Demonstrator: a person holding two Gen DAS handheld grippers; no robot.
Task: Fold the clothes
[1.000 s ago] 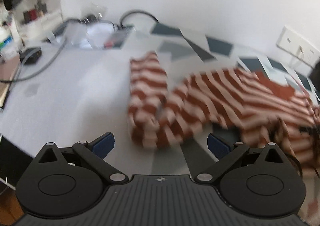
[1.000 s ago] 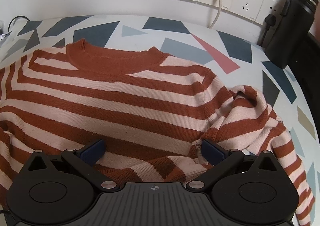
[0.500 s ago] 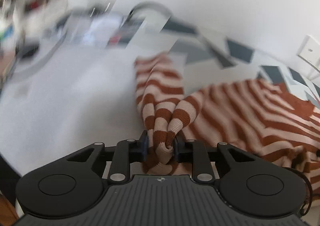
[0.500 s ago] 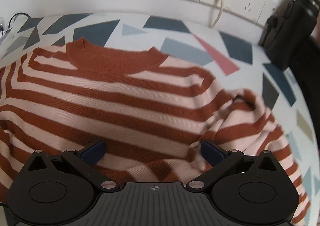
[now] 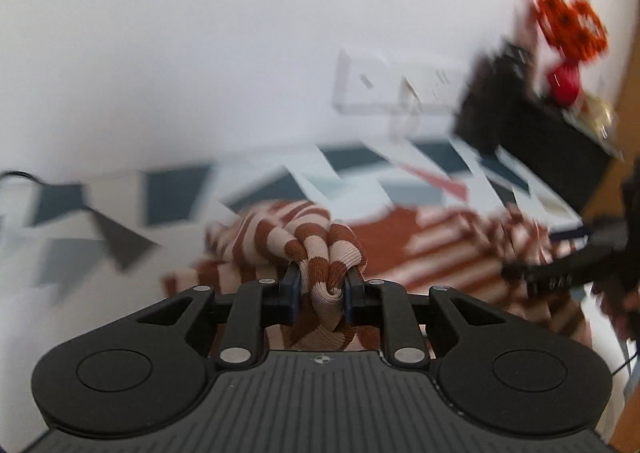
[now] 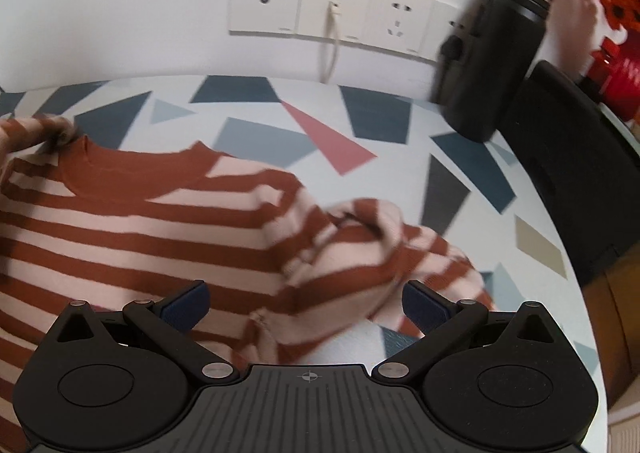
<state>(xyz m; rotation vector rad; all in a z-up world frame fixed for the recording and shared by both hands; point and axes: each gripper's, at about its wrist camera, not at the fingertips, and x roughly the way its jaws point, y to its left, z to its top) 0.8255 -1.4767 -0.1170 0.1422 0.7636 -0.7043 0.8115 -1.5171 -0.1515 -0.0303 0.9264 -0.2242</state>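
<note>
The table (image 6: 256, 101), white with dark blue, grey and pink shapes, fills the middle of the right wrist view. On it lies the sweater (image 6: 140, 237), rust and pale pink stripes, with a plain rust collar. Its collar points to the upper left of the frame, toward the wall, and the long axis of the body runs from there down to the lower edge. One sleeve (image 5: 296, 237) is bunched and lifted. The left gripper (image 5: 320, 295) is clenched on this sleeve; one second ago its jaws were wide and empty. The right gripper (image 6: 306, 303) is released, above the sweater.
</note>
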